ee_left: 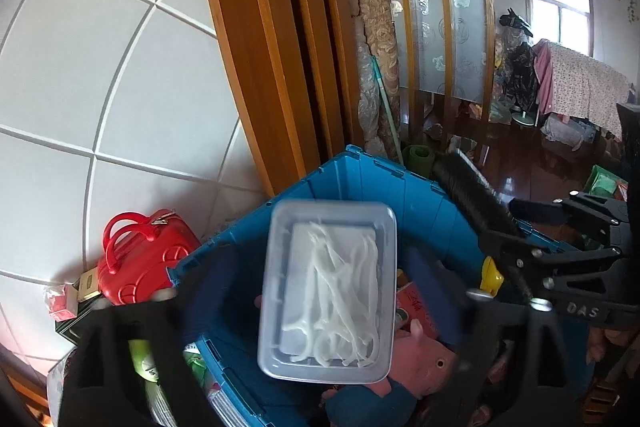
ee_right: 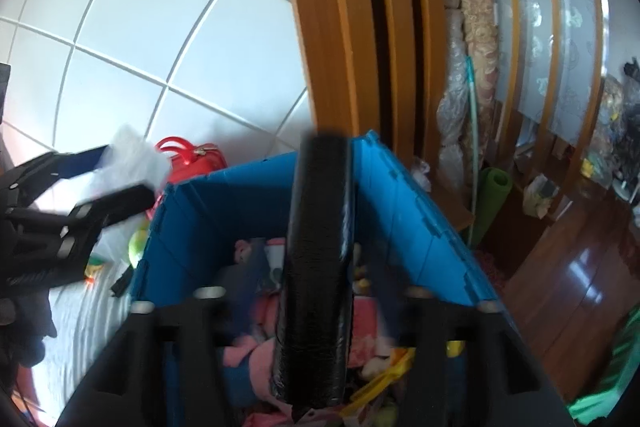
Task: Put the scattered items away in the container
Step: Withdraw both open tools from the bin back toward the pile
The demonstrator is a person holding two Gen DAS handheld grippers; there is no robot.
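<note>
A clear plastic box (ee_left: 328, 291) of white floss picks hangs between the fingers of my left gripper (ee_left: 324, 297), above the blue crate (ee_left: 360, 179). The jaws stand wide and there are gaps on both sides of the box. In the right wrist view, a long black wrapped roll (ee_right: 316, 259) stands upright between the spread fingers of my right gripper (ee_right: 316, 301), over the blue crate (ee_right: 400, 195). No pad touches it. The black roll (ee_left: 468, 195) and my right gripper (ee_left: 520, 227) also show at the right of the left wrist view. My left gripper (ee_right: 116, 179) shows at the left of the right wrist view.
The crate holds a pink plush pig (ee_left: 424, 359) and mixed toys. A red mini case (ee_left: 148, 255) sits by the tiled wall to the crate's left. A wooden door frame (ee_left: 272, 67), a rolled carpet (ee_left: 376, 47) and a green mat (ee_right: 494, 203) stand behind.
</note>
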